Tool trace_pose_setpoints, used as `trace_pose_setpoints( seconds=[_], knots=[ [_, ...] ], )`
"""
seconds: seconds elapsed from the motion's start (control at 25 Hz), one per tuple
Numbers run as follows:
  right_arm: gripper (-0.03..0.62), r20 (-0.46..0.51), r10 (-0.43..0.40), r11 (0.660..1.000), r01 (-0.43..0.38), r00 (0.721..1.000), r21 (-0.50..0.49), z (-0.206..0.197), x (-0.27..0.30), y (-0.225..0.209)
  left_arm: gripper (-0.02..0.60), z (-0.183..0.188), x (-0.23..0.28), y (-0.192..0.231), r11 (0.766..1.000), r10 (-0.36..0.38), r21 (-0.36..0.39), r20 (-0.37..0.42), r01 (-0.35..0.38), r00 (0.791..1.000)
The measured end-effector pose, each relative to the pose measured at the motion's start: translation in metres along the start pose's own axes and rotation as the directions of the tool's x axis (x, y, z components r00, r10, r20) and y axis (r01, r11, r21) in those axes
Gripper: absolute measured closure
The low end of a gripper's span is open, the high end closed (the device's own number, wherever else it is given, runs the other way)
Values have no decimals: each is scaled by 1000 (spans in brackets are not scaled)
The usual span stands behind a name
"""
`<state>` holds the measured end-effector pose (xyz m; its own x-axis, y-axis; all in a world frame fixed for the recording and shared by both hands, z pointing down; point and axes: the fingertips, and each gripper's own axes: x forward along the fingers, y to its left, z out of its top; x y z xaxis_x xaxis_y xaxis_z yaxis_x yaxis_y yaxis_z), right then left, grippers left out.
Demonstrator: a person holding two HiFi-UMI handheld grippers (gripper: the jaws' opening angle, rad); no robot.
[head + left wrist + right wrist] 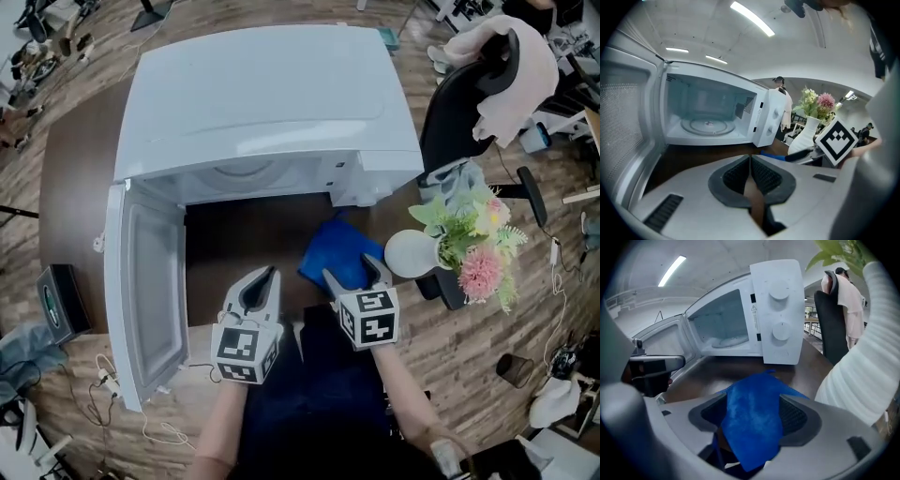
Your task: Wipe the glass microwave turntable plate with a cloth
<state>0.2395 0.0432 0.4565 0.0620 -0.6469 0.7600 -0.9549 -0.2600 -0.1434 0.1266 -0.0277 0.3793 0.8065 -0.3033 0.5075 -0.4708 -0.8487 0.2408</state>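
Note:
The white microwave [262, 103] stands on the dark table with its door [150, 291] swung open to the left. Inside, the round glass turntable plate [708, 125] lies flat on the oven floor. A blue cloth [337, 253] lies crumpled on the table in front of the control panel. My right gripper [352, 272] is at the cloth's near edge, open, with a fold of the cloth [752, 423] lying loose between its wide jaws. My left gripper [267, 278] hovers before the oven opening, shut with nothing between its pads [761, 176].
A white vase [412, 253] with flowers [473, 248] stands close on the right of my right gripper. A black office chair [469, 94] draped with a light garment is at the far right. A small dark box [61, 300] sits at the table's left edge.

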Motion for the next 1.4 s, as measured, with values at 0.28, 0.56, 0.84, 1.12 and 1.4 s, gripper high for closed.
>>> trace_pose_setpoints(
  seconds=[0.28,0.56,0.84,1.12,1.4],
  knots=[
    [279,-69,9,999,-13,998,-50,-10,18,2,568,-16,7,10,998,51,-43,-31,-52,998],
    [279,-101,-41,996,32,994,-84,-16,28,-2,568,-21,6,24,996,74,-48,-35,-76,997],
    [283,-138,-54,996,43,989,-81,-17,30,-1,568,-25,-4,30,991,77,-104,-18,-79,997],
    [502,-169,-35,994,18,985,-104,-19,32,24,568,-24,-14,36,990,88,-106,-2,-88,996],
    [523,-143,-18,994,2,990,-109,-18,31,26,568,-27,-23,40,989,97,-110,5,-96,995]
  ],
)
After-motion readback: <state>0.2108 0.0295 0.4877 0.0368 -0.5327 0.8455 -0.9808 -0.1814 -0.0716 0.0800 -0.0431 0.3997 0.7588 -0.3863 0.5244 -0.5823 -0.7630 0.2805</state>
